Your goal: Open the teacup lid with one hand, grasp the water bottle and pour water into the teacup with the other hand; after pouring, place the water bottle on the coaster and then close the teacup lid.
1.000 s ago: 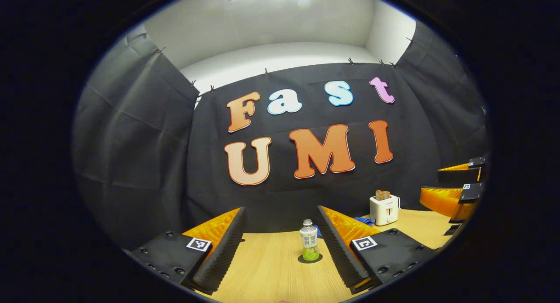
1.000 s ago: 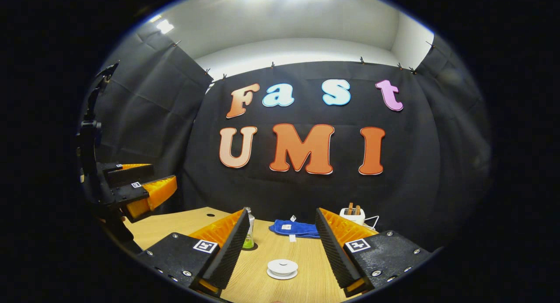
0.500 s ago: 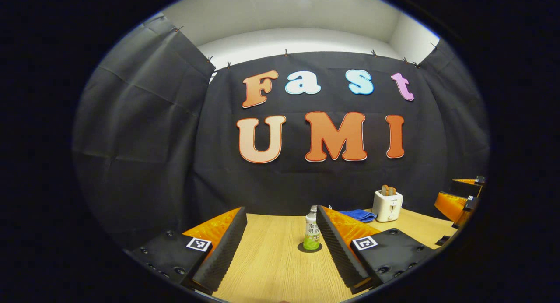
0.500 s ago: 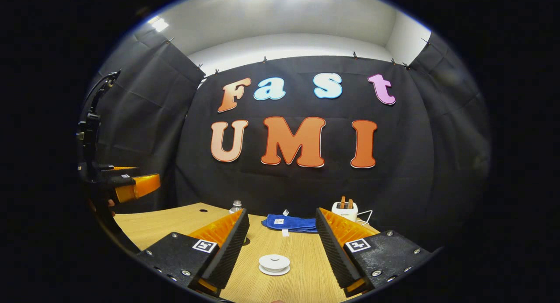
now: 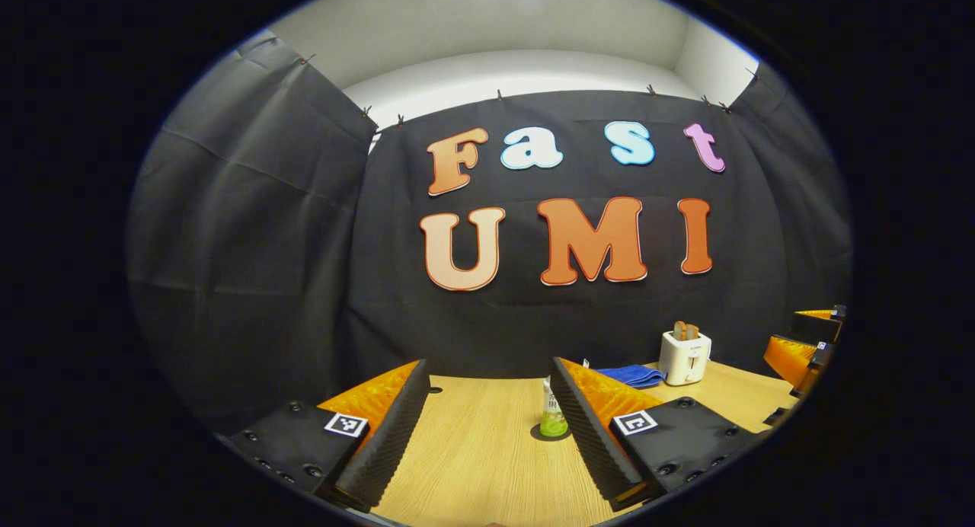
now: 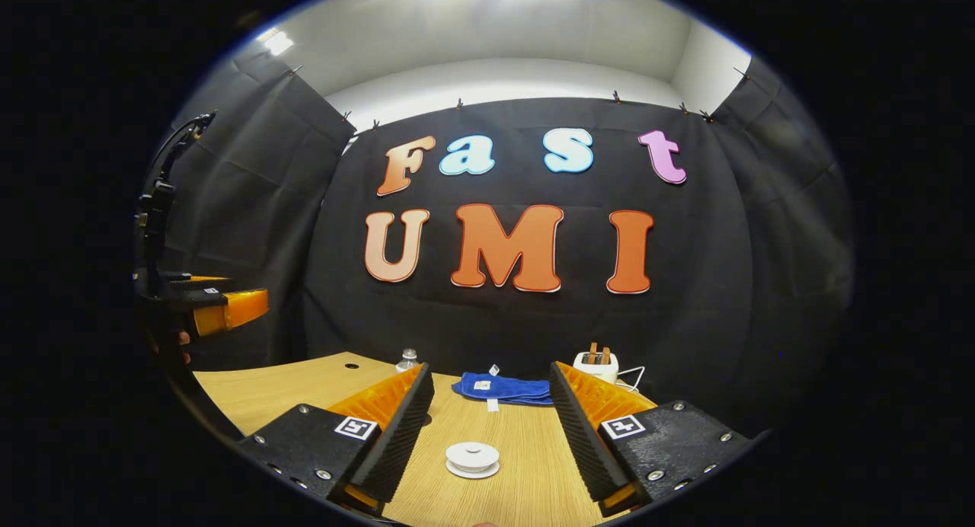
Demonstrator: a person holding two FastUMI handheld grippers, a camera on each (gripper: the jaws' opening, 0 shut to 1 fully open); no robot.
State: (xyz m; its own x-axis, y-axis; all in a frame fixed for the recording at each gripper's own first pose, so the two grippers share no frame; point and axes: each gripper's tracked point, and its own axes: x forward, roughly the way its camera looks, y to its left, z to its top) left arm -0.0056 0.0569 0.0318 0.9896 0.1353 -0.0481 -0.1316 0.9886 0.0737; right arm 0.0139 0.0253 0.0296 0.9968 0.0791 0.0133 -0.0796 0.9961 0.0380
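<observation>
On the wood-grain table [image 6: 525, 466], a round lidded teacup [image 6: 472, 459] sits between the spread right gripper [image 6: 487, 420]

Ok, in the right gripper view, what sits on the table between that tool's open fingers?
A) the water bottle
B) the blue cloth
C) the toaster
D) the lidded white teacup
D: the lidded white teacup sits on the table in the gap of the open right tool, untouched.
</observation>
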